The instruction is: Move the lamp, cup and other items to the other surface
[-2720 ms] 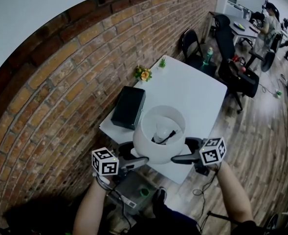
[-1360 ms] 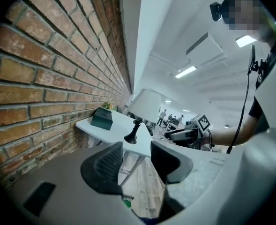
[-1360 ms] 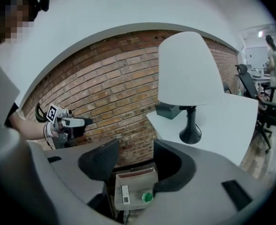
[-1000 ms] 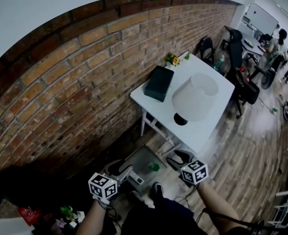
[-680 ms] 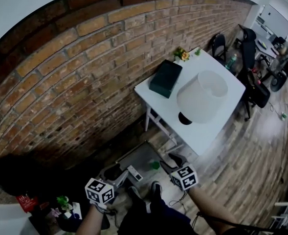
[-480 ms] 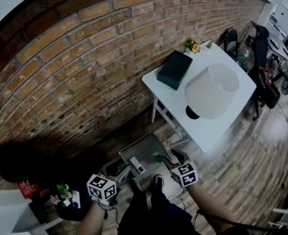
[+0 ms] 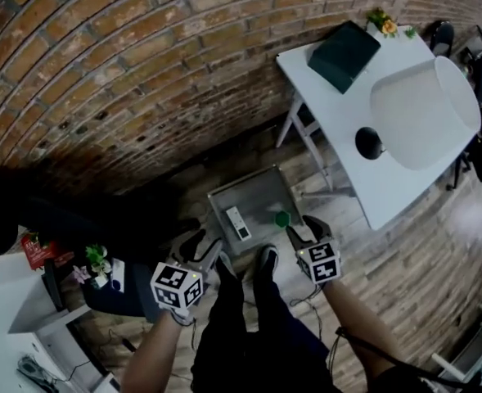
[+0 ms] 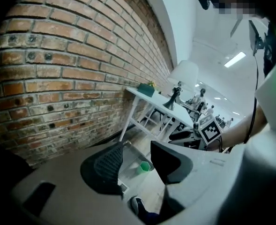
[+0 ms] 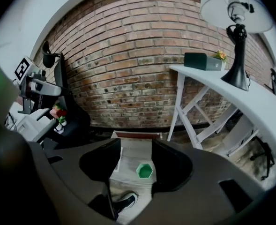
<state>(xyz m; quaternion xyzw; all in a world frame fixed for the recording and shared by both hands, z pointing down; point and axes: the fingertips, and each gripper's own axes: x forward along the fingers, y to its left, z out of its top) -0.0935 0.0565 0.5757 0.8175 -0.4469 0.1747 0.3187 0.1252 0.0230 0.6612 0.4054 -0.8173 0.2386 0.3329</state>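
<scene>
Left gripper (image 7: pixel 210 250) (image 8: pixel 137 154): the jaws stood a narrow gap apart with nothing between the pads, so it was empty.

Right gripper (image 7: pixel 299 230) (image 9: pixel 136 159): the jaws stood somewhat wider apart and were also empty.

Both grippers were held low in front of the person and pointed down toward the floor. One was on either side of the person's black shoes (image 7: pixel 261 262).

The small green hexagonal plastic cup (image 7: pixel 282 219) (image 8: pixel 145 167) (image 9: pixel 145 171) stood upright on the flat grey metal tray (image 7: pixel 253 193), which sat on the wooden floor. It was near the tray's right front corner. In the head view the cup lay just beside the right gripper's tips, to their left and not touching them. The left gripper was farther from it. In each gripper view the cup showed through the gap between the jaws, but beyond them on the tray, untouched.

A slim white remote-like block (image 7: pixel 238 223) lay on the same tray, left of the cup.

The white-shaded table lamp with a black stem and base (image 7: pixel 425 113) (image 8: pixel 183 74) (image 9: pixel 236 13) stood upright on the white rectangular table (image 7: pixel 339 109) (image 9: pixel 250 97) against the red brick wall (image 7: pixel 142 64). It was well apart from both grippers. At the table's far end were a dark green rectangular box (image 7: pixel 344 49) (image 9: pixel 202 61) and a small bunch of yellow flowers (image 7: pixel 381 21).
</scene>
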